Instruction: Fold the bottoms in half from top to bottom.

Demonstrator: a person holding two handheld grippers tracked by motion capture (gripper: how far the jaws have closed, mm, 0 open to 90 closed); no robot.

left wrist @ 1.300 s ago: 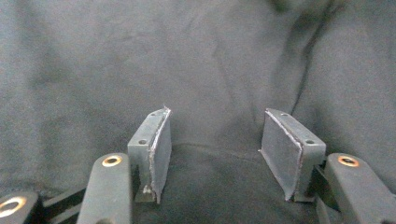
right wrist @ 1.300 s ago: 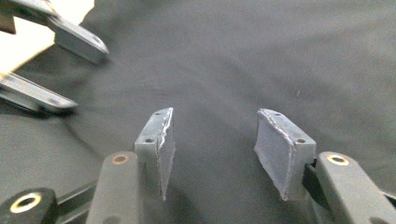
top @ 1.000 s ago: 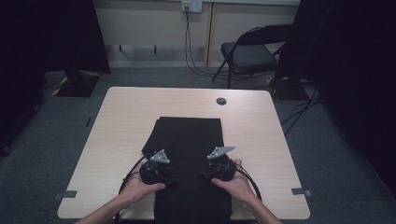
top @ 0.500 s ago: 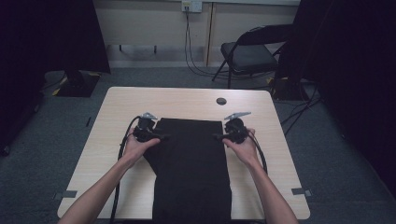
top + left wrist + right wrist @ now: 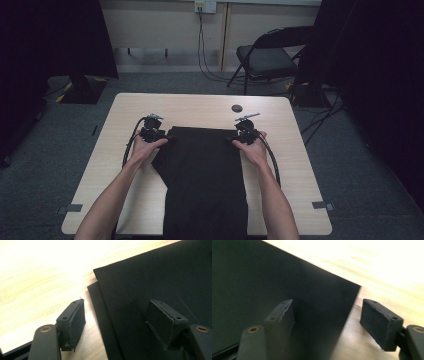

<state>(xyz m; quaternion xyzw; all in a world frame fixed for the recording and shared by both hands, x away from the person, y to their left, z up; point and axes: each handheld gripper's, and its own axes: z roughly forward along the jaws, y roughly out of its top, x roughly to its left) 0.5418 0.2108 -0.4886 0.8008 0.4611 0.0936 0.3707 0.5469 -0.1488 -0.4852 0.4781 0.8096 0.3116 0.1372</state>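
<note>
My left tool (image 5: 159, 134) and right tool (image 5: 239, 136) have just been opening; both gape wide, straddling the black cloth's (image 5: 205, 170) far corners on the tabletop (image 5: 200, 107), gripping nothing.

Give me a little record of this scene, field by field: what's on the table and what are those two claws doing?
Surface: light wooden table
Main item: black cloth, spread flat, its near end running past the table's near edge
Left claw: open, jaws just widened, straddling the cloth's far left corner, pads not pressing it
Right claw: open, jaws just widened, straddling the cloth's far right corner, pads not pressing it
Hands: one behind each claw, at the cloth's far corners
Other item: small dark round object on the table beyond the cloth
Background: folding chair
</note>
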